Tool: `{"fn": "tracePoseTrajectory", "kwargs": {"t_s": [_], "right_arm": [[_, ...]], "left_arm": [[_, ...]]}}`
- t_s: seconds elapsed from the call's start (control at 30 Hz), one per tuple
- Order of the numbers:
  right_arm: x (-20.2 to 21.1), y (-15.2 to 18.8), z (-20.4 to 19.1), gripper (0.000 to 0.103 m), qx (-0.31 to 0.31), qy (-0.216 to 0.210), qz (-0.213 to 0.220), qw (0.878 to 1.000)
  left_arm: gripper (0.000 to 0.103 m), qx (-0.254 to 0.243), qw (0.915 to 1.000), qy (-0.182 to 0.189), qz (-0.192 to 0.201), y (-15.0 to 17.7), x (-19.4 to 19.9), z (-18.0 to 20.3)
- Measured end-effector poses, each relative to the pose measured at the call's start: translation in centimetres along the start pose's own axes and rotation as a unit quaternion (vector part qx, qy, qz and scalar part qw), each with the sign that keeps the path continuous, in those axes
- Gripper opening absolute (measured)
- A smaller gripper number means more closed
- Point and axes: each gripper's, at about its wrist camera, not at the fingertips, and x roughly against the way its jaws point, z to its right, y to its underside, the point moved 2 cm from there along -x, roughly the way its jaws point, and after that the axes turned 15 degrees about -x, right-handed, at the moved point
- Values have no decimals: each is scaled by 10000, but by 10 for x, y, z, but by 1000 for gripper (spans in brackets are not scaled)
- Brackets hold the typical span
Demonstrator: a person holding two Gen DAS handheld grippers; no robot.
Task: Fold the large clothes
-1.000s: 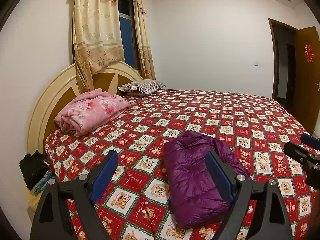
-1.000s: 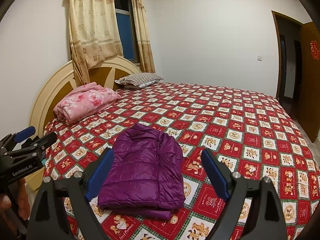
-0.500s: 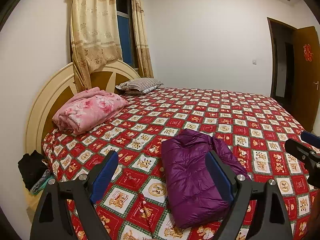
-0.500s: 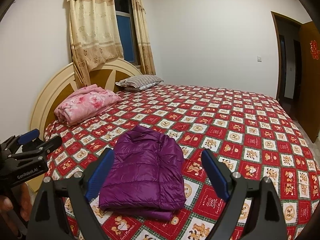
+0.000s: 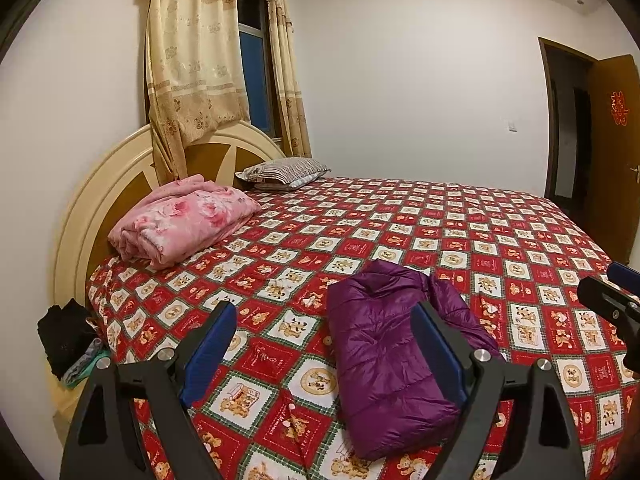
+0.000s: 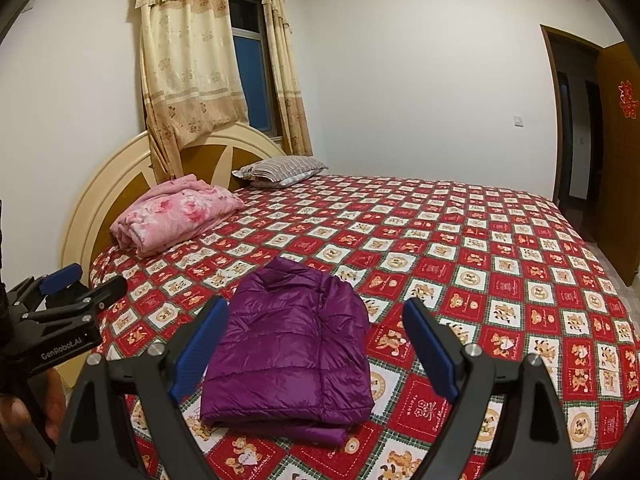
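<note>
Both grippers are held wide apart and empty above the near edge: left gripper, right gripper, nothing between the jaws of either. Largest item: bed with red bear-print cover, taking up most of the room. Purple down jacket is laid flat near the near edge, already folded into a compact rectangle, collar end pointing away. Seen from the left wrist view, a loose sleeve or flap bulges at its right side. Pink folded blanket and striped pillow are parked by the headboard, well apart from the jacket. Step judged: fold essentially done, hands clear. Next move, if any, is judged to be tucking that bulge or squaring the edges; a low, shallow pinch is needed, since slick puffy fabric tends to spring open.
</note>
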Motion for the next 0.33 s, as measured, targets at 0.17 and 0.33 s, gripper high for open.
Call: {"fn": "tracePoseTrajectory", "kwargs": {"t_s": [0.17,0.33], "right_arm": [[0,2,0,91,10,-2,-17,10000],[0,2,0,91,10,3,-16,10000]], "left_arm": [[89,-107,9998,-32,186,0,2,3],[89,-164,9996,-31,248,0,4,5]]}}
